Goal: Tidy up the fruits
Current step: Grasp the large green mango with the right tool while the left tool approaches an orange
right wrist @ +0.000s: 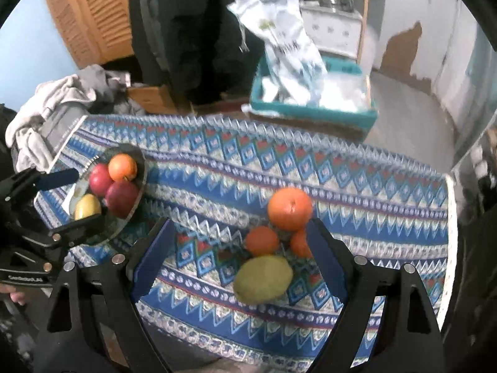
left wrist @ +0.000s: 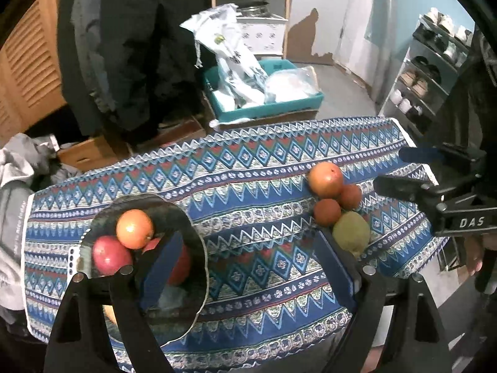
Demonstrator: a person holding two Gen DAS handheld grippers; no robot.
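Your right claw [right wrist: 239, 261] hangs open, lemon [right wrist: 263, 279] between its jaws; left claw [left wrist: 245, 267] open too, plate [left wrist: 198, 267] at 9 o'clock.

My left finger [left wrist: 161, 264] covers most of one red apple [left wrist: 183, 264] at seven o'clock; the white bag [right wrist: 279, 40] at twelve is blurred.

Both fisheye views are evenly lit by soft indoor light, with a black circular border and straight lines bowing strongly toward the edges. The left wrist view is fairly sharp, with dull reflections on the glass plate [left wrist: 198, 248]. The right wrist view is smeared by motion blur, worst on the plastic bag [right wrist: 285, 40] and far wall.
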